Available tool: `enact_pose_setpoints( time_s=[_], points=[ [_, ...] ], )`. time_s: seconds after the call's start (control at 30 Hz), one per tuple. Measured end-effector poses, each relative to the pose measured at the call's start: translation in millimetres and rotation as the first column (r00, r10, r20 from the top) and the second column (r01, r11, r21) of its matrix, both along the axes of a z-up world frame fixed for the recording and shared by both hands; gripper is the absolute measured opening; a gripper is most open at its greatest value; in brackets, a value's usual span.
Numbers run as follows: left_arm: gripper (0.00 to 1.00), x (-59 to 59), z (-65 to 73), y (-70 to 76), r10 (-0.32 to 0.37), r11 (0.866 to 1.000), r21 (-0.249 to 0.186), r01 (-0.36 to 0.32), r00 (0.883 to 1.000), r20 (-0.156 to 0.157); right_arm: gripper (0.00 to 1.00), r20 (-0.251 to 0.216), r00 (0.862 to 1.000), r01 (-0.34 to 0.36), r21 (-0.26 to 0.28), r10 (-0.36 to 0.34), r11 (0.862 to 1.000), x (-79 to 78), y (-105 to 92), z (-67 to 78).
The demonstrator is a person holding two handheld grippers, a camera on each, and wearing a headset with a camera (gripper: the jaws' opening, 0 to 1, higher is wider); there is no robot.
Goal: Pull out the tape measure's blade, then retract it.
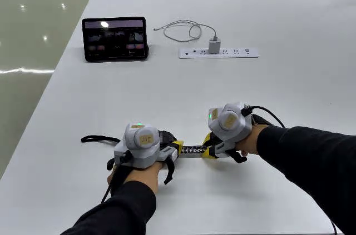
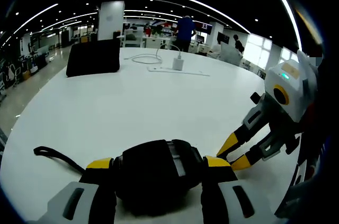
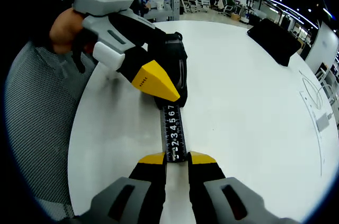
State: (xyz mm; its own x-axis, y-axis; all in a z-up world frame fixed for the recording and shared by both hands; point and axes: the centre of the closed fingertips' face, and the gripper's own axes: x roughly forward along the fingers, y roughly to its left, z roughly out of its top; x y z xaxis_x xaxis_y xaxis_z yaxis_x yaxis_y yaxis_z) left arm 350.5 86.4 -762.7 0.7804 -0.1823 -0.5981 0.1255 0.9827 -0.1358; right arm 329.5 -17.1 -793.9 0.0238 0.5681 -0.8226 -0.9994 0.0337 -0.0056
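A black tape measure (image 2: 157,175) lies on the white table (image 1: 233,90), and my left gripper (image 2: 159,163) is shut on its case from both sides. In the head view the case (image 1: 167,136) sits in my left gripper (image 1: 171,147) near the table's front. A short length of blade (image 3: 172,131), with numbers up to 7 showing, runs from the case (image 3: 174,70) to my right gripper (image 3: 176,158), which is shut on the blade's end. The blade (image 1: 193,149) spans the small gap to my right gripper (image 1: 208,148). A black wrist strap (image 1: 98,139) trails left of the case.
A dark tablet (image 1: 114,38) stands at the back left. A white power strip (image 1: 218,53) with a charger (image 1: 214,44) and a coiled white cable (image 1: 181,29) lies behind the grippers. The table's left edge (image 1: 53,82) drops to a glossy floor.
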Motion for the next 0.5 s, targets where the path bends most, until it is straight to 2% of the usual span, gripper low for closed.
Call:
enact_pose_setpoints(
  time_s=[0.5],
  points=[
    [0.61, 0.0, 1.0, -0.2, 0.0, 1.0, -0.009, 0.0, 1.0, 0.003, 0.11, 0.0, 1.0, 0.013, 0.01, -0.013, 1.0, 3.1, 10.1, -1.4]
  ],
)
